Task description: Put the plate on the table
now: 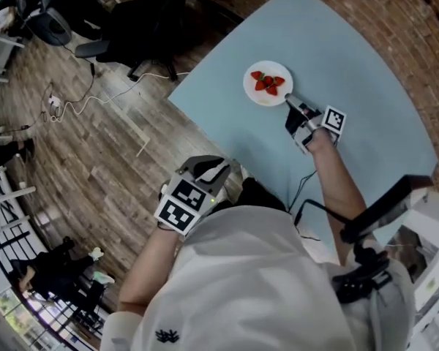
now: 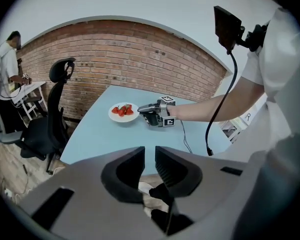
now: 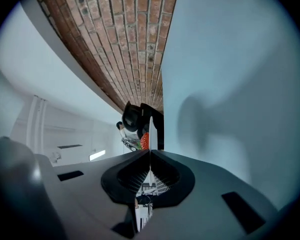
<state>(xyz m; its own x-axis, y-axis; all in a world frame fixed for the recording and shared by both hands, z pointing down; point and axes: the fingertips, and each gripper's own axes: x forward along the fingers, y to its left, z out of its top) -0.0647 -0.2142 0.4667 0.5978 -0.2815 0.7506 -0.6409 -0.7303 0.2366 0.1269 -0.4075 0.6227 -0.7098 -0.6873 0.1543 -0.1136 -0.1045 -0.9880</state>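
A white plate [image 1: 268, 83] with several strawberries [image 1: 268, 82] looks to rest flat on the light blue table [image 1: 351, 64], near its far corner. My right gripper [image 1: 287, 98] is shut on the plate's near rim. From the left gripper view the plate [image 2: 123, 112] lies on the table [image 2: 100, 134] with the right gripper [image 2: 140, 110] at its right edge. In the right gripper view, rolled sideways, the rim [image 3: 150, 134] runs as a thin white line into the closed jaws. My left gripper [image 1: 218, 168] hangs off the table by my body, jaws a little apart and empty.
A thin black cable [image 2: 185, 141] trails over the table behind the right gripper. A black office chair [image 2: 55, 109] stands at the table's left corner, in front of a brick wall [image 2: 140, 54]. Wooden floor [image 1: 95, 152] lies left of the table. A person [image 2: 7, 64] stands far left.
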